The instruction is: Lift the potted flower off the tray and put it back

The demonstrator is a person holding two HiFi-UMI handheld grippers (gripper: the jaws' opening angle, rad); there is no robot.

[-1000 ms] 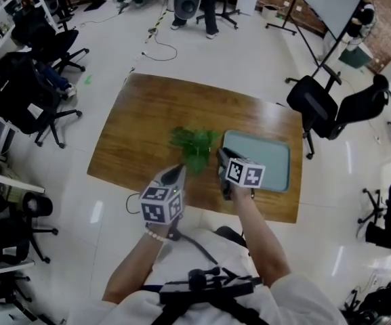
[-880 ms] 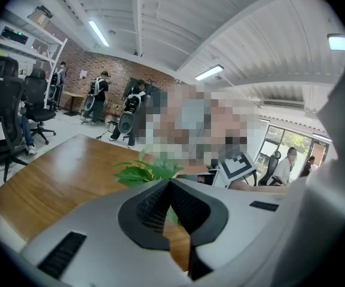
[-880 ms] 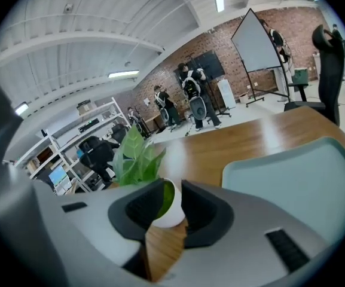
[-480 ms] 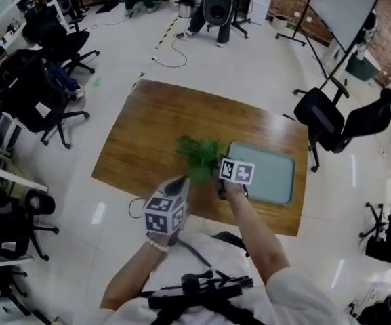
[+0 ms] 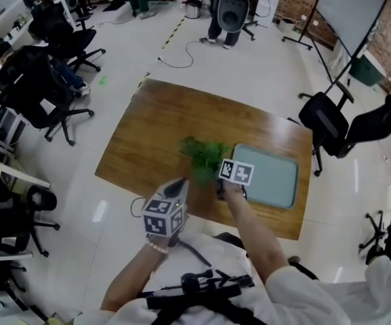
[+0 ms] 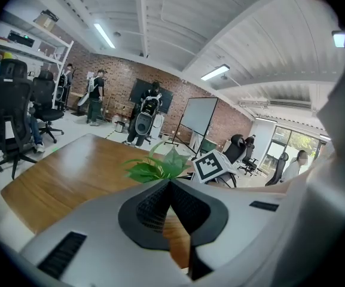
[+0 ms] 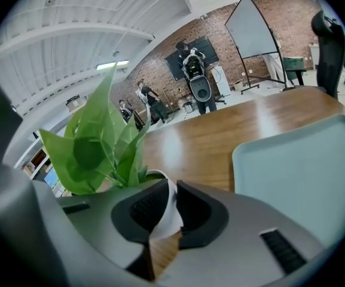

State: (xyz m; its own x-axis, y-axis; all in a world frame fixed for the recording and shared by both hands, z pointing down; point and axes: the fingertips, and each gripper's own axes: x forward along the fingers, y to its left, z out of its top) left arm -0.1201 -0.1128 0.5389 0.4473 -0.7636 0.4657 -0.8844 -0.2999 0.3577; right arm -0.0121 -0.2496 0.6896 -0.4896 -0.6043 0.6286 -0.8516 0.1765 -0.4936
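The potted flower, green leaves in a small white pot, is over the wooden table just left of the pale green tray, not on it. My right gripper is at the pot's near side. In the right gripper view its jaws are closing, and the pads press on the white pot rim under the leaves; the tray lies to the right. My left gripper hovers off the table's near edge, shut and empty, pointing at the leaves.
Black office chairs stand right of the table and several more to the left. A whiteboard and people are at the far side. A cable lies on the floor beyond the table.
My right gripper has dropped and moved in against the plant's pot. The left gripper has stayed near the table's front edge.
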